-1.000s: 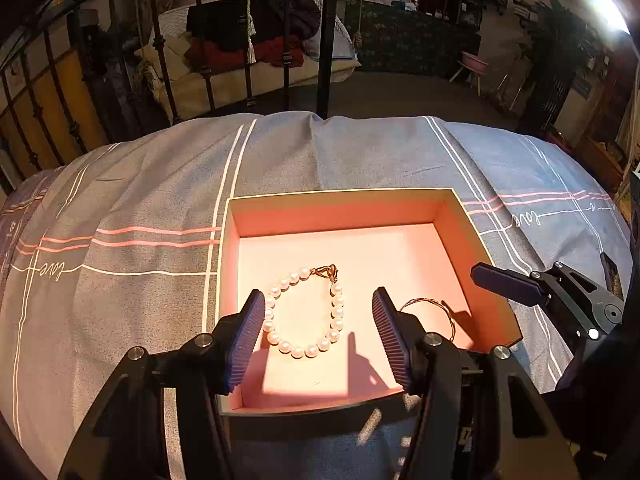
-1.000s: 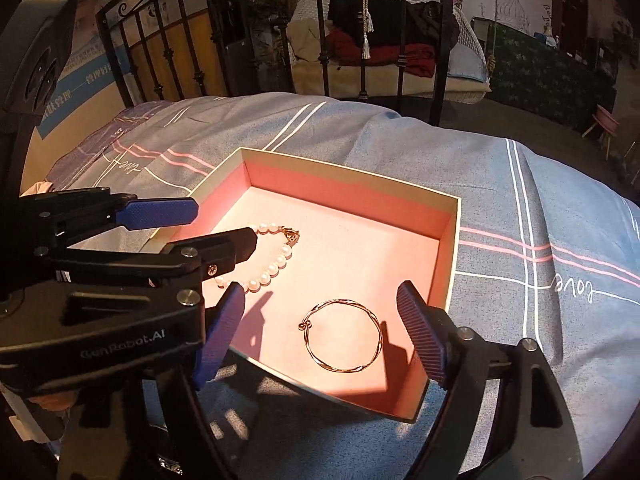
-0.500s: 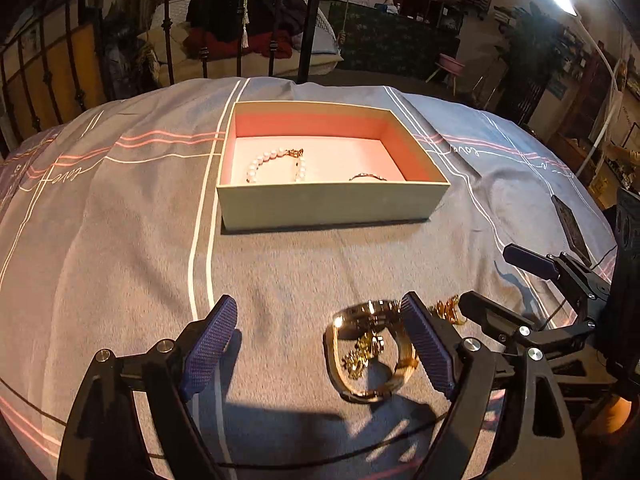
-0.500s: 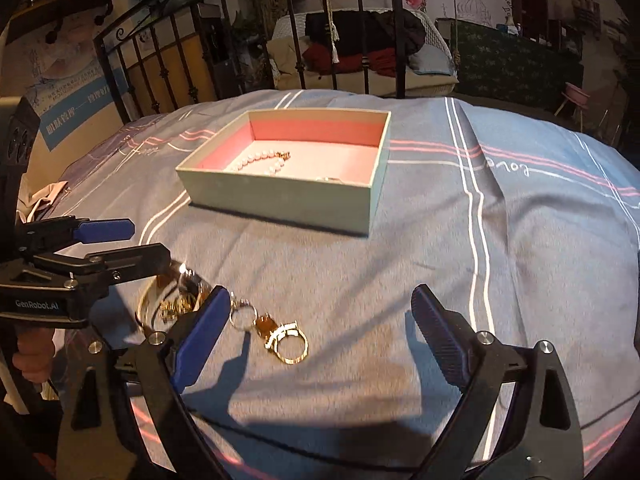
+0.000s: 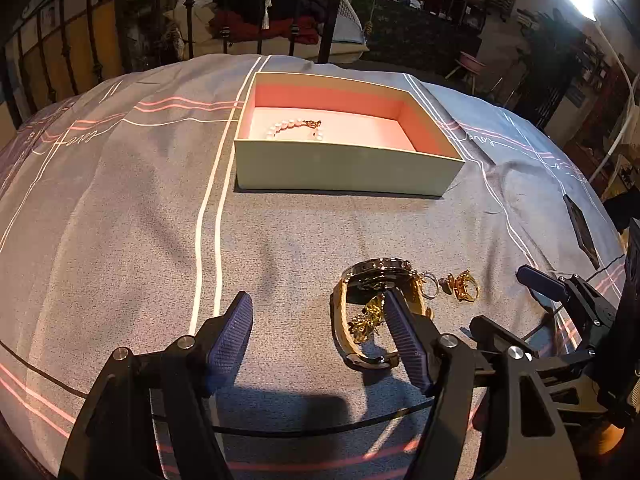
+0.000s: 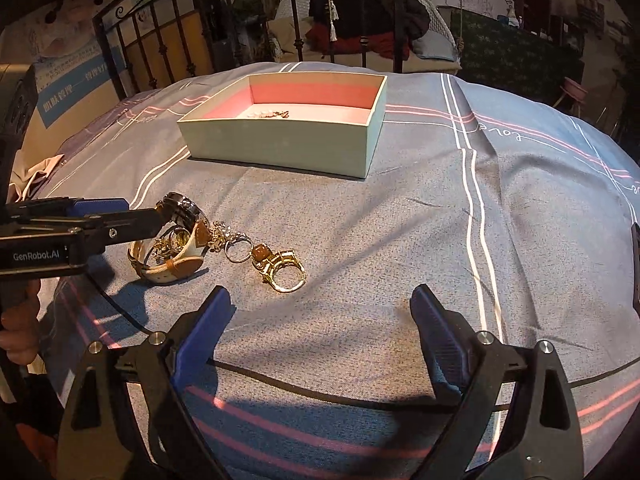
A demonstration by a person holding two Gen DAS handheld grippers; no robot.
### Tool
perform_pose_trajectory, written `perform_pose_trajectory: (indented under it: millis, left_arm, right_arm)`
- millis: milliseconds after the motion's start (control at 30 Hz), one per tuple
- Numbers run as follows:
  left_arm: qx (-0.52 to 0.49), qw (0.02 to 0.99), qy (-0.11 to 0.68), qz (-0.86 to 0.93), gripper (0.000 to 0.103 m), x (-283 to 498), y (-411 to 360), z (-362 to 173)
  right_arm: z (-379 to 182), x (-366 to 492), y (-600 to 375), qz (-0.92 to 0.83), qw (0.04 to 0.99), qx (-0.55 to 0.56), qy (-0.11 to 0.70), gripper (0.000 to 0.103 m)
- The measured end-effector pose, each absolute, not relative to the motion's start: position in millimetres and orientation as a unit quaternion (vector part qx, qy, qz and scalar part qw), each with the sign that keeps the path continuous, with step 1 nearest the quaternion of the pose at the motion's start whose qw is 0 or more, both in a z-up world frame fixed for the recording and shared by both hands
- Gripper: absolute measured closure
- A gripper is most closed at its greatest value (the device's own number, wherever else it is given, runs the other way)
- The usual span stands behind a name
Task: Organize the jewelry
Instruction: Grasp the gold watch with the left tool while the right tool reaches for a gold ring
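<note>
An open box with a pink lining sits on the bed; a pearl bracelet lies inside. It also shows in the right wrist view. On the bedspread lies a gold watch with small gold pieces inside its band, and gold rings beside it. My left gripper is open, low over the cloth; its right finger overlaps the watch in view. My right gripper is open and empty, just short of the rings.
A grey striped bedspread covers the bed. A black iron bed frame stands behind, with a cluttered room beyond. A dark flat object lies at the bed's right edge. A black cable crosses the cloth under the grippers.
Both grippers drew back from the box to the jewelry pile on the bedspread a second ago. Since half a second ago they have moved slightly closer to the watch and rings.
</note>
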State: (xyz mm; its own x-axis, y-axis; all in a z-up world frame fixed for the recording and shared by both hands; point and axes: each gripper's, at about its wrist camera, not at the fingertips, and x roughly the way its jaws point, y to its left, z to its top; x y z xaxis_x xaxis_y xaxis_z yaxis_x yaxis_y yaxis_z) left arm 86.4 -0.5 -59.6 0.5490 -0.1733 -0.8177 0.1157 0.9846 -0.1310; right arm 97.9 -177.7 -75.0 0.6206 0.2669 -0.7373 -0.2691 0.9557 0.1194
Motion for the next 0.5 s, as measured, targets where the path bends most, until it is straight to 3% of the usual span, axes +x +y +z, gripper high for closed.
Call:
perform_pose_trajectory:
  millis: [233, 400, 500]
  left_arm:
    - [-0.036, 0.873, 0.480, -0.078, 0.055, 96, 1, -69]
    - [-0.020, 0.877, 0.474, -0.073, 0.068, 98, -3, -75]
    - [-0.019, 0.877, 0.472, -0.090, 0.085, 100, -7, -77]
  right_arm:
    - [-74, 99, -174, 0.156, 0.898, -0.006, 0.411, 0.013]
    - [-76, 110, -165, 0.165, 0.892, -0.020, 0.420, 0.025]
    - [-76, 113, -161, 0.168, 0.891, -0.027, 0.422, 0.027]
